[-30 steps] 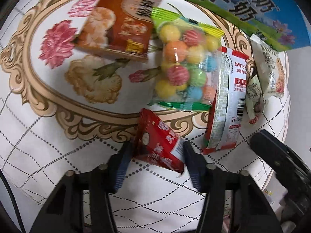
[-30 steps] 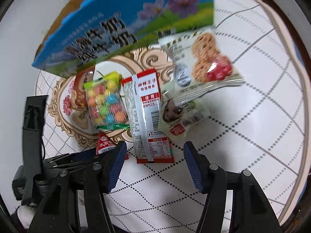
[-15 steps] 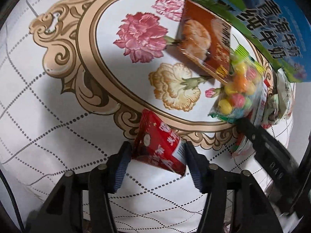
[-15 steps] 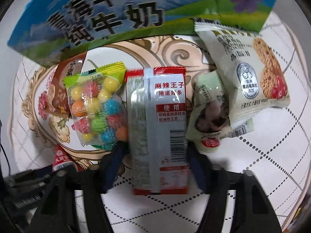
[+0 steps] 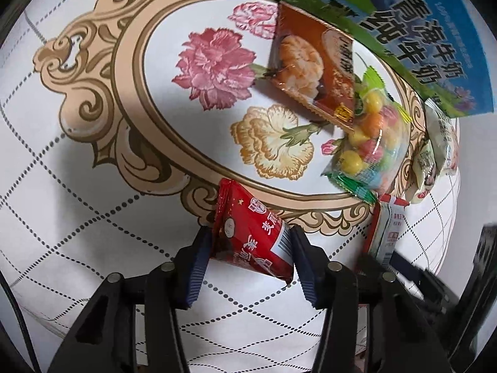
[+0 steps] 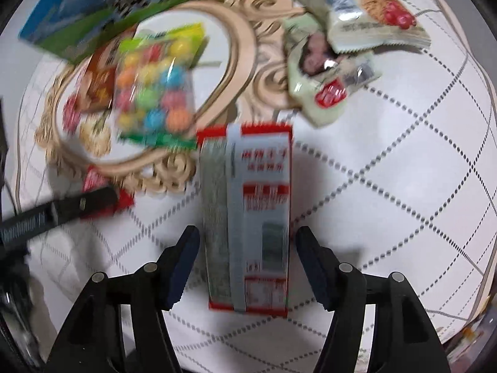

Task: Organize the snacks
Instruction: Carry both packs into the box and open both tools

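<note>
left gripper (image 5: 247, 256) at lower centre of its frame clamps the red snack packet (image 5: 251, 233) over the table (image 5: 77, 217); right gripper (image 6: 247, 259), jaws just widened, loosely straddles the red-and-white packet (image 6: 248, 211), pads apart from it.

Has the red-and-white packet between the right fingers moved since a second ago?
Yes. The red-and-white packet lay in the row beside the candy bag; now it sits pulled out of the row, nearer the camera, its top edge level with that bag's bottom.
</note>
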Tool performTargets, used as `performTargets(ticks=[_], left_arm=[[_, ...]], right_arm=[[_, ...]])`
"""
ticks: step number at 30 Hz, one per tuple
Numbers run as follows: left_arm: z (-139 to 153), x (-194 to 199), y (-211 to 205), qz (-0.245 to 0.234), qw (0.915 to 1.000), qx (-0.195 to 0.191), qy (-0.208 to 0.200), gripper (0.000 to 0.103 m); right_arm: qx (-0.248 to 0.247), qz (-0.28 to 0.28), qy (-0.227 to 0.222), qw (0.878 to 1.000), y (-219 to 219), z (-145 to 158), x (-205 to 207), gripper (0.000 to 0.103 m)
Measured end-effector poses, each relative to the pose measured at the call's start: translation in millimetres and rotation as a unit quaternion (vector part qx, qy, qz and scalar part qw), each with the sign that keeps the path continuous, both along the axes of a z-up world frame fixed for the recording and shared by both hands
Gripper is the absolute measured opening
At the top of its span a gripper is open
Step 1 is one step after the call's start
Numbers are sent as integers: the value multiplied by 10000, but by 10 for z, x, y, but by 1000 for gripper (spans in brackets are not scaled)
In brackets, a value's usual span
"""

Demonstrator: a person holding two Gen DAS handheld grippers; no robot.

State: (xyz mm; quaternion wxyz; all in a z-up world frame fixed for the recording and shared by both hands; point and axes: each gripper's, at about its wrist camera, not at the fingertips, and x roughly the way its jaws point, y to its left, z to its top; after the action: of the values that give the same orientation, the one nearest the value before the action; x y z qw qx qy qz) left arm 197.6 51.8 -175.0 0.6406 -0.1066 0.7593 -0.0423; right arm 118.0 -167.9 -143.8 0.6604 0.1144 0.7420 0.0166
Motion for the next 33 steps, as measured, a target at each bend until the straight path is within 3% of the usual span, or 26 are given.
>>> performTargets(ticks=[3,5,11,20,27,31,33], left_arm=[[79,-12,-40,-146,9998,126,-81,48],[146,27,-93,-190,9997,157,-87,48],[376,-196,-169,-277,9995,28,-136,48],[1147,-163,-346,-317,9966,-353,-680,48],[1757,515,-404,-460,9885,-685,-1266,48],[1998,1126,-393,-599,9856,-436,-1521,48],[1942,1432,-358,-612,9871,-338,-1438,48]], right_arm=[[-97,102,-97,9999,42,-47,75,68],[-231,271,-198,9992,101,-40,87,55],[-47,253,-276,9993,310,91,-37,46],[655,244,-907,9934,282,863,140,46],[1401,157,-1580,9773,153,1622,782,46],[1454,289,-1975,9690,145,1995,1275,46],[1387,352,-2099,9672,193,2058,1533,46]])
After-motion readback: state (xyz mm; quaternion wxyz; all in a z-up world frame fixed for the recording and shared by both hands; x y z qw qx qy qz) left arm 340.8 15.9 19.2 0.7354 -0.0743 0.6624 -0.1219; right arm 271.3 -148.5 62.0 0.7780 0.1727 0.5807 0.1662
